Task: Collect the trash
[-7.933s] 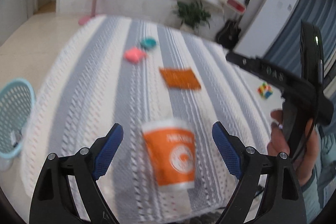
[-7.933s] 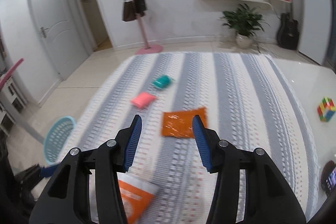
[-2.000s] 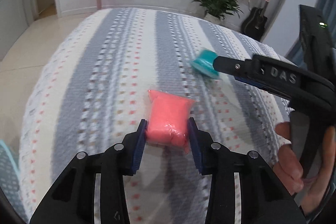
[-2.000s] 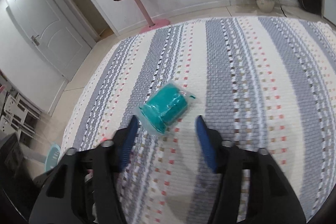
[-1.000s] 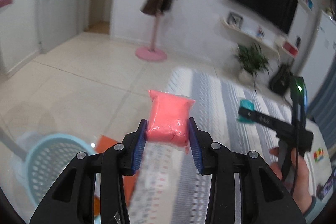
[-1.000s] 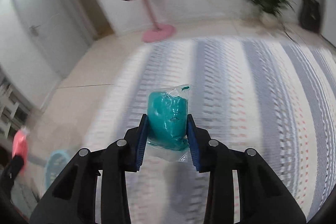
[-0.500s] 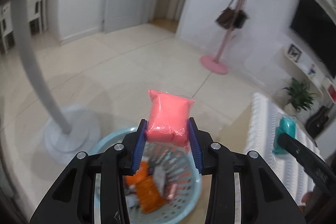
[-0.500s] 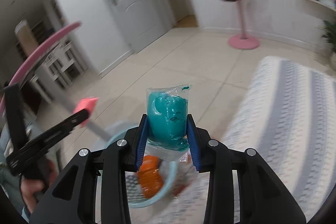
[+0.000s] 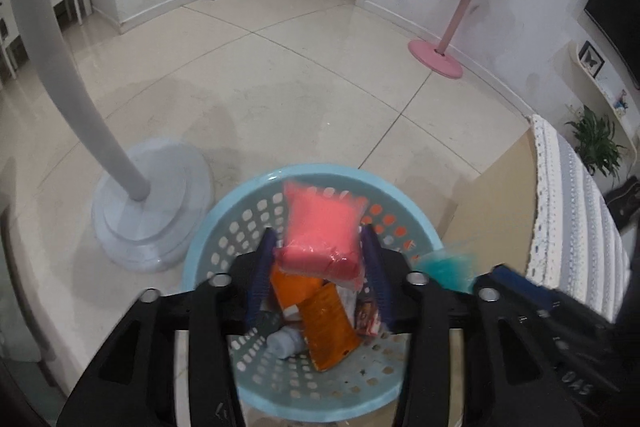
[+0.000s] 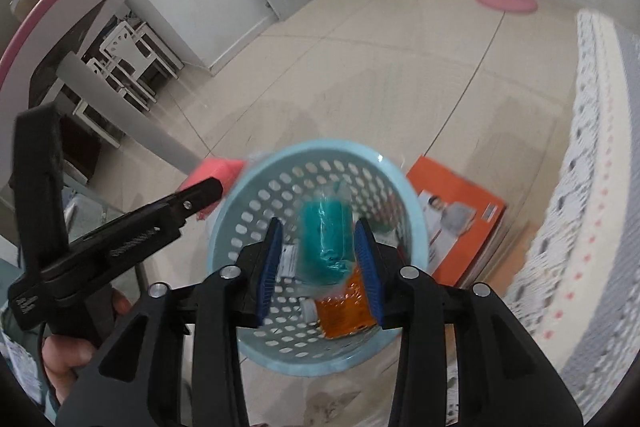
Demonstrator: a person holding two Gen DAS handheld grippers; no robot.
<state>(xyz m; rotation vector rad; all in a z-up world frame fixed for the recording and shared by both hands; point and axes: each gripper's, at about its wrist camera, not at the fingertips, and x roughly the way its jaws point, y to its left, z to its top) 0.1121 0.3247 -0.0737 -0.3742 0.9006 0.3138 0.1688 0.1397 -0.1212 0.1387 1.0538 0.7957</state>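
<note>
My left gripper is shut on a pink packet and holds it over the light blue perforated basket. My right gripper has its jaws a little wider than the teal packet between them, which hangs blurred over the same basket. The basket holds an orange wrapper, a small bottle and other packets. The pink packet also shows in the right wrist view. The teal packet shows at the basket's right rim in the left wrist view.
A white stand with a round base rises just left of the basket. An orange box lies on the floor between the basket and the striped blanket's edge. A pink coat stand is farther off.
Both grippers have swung from the blanket to above the basket and moved lower and closer to it. The right jaws have widened and the teal packet looks loose between them.
</note>
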